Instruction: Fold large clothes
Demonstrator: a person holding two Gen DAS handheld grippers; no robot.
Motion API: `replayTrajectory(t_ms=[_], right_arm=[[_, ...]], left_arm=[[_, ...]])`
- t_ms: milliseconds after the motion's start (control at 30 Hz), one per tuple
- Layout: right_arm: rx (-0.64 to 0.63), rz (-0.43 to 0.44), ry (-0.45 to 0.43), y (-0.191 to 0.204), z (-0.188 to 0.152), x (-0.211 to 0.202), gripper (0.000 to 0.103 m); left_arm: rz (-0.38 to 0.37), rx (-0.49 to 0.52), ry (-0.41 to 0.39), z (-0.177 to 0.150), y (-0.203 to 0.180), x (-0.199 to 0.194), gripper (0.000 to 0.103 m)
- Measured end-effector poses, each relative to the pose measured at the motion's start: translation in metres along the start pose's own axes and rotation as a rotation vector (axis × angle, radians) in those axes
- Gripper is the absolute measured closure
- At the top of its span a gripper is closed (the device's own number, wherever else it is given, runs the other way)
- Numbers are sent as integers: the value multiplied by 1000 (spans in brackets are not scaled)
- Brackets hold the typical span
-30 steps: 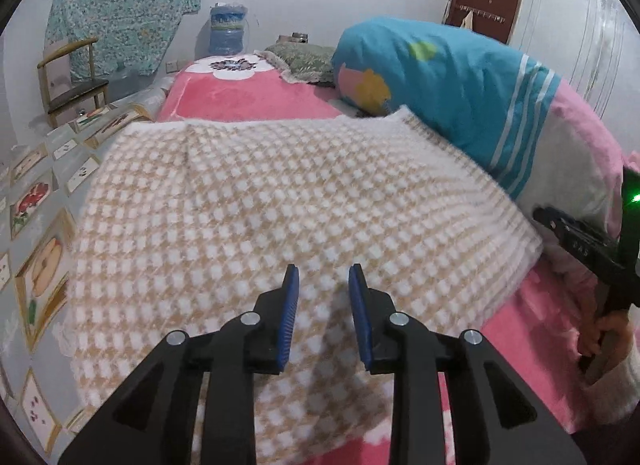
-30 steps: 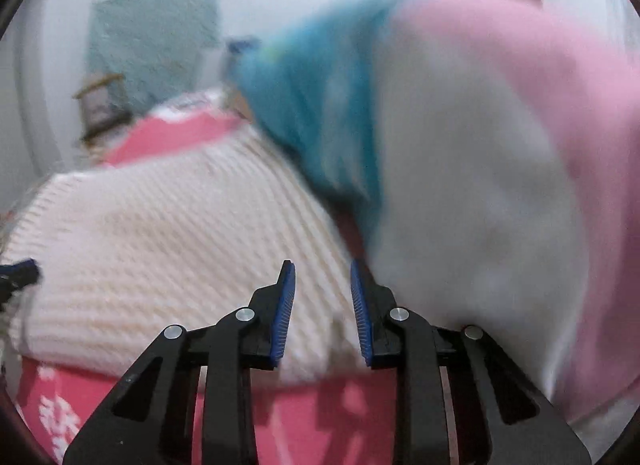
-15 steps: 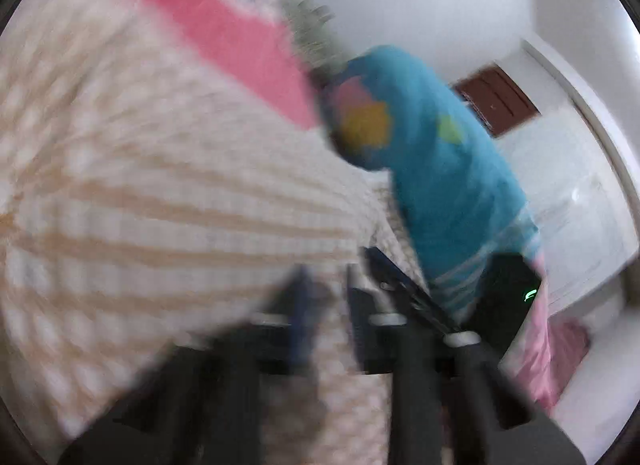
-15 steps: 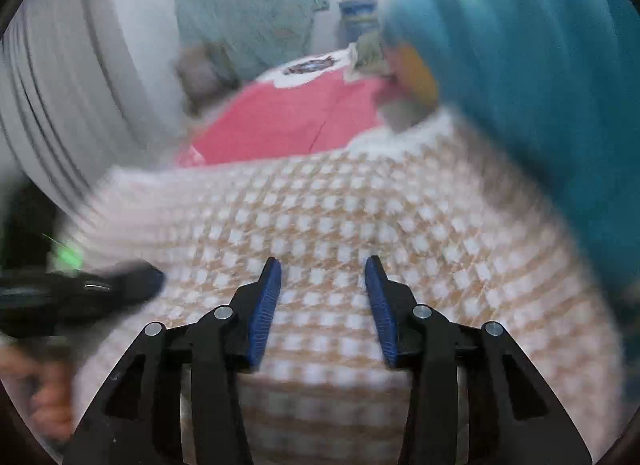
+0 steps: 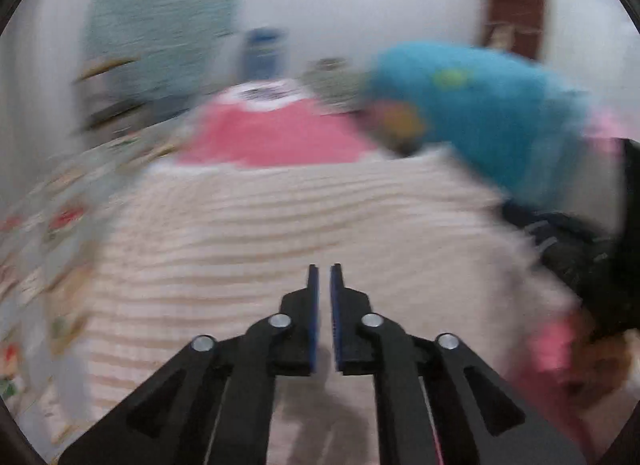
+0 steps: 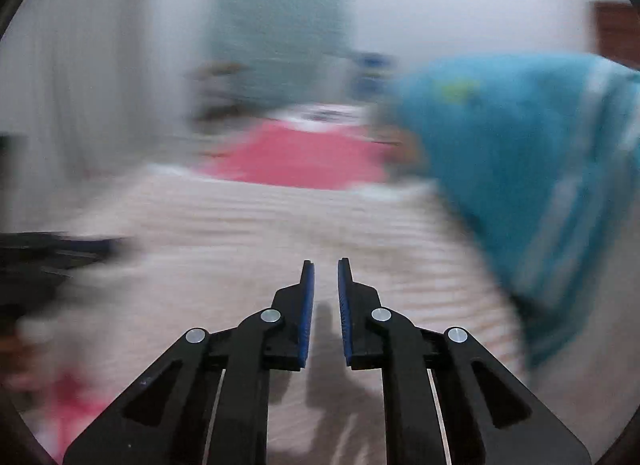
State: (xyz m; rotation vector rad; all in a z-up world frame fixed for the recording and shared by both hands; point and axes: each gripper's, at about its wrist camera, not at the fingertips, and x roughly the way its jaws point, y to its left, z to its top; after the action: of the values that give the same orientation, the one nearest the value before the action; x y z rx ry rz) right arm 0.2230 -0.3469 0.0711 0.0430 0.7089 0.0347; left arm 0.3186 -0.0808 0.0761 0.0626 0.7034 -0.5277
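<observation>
A: Though both views are smeared by blur, where does the beige-and-white checked knit garment [image 5: 280, 233] lie?

B: Across the middle of each frame, spread on the pink bed cover [image 5: 272, 137], below the blue-and-pink bundle of bedding [image 5: 480, 113] at upper right.

A: And the tongs?

B: The left gripper [image 5: 324, 277] shows a narrow gap, opening, nothing between. The right gripper [image 6: 326, 277] is narrow too, closing, empty over the knit.
</observation>
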Motion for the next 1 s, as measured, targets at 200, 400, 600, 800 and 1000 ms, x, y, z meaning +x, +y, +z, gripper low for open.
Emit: replayTrajectory(t_ms=[200,400,600,800,1000], right_arm=[[9,80,232,-1,-56,49,85],[-3,-1,174,-8,-29,7,85],[-180,-136,233,-25,-75,-52,24],[-527,-339,178,16,-120,-38,8],[-406,-348,236,-20,-91,34,8]], left_arm=[[-4,86,251,-44,-24,75,39],[-37,77,207,-27,-18,35,40],[74,410,151,-71,-45,-29,19],[279,729,93,-102,-72,3,10],[418,788,43,-66,-69,73,13]])
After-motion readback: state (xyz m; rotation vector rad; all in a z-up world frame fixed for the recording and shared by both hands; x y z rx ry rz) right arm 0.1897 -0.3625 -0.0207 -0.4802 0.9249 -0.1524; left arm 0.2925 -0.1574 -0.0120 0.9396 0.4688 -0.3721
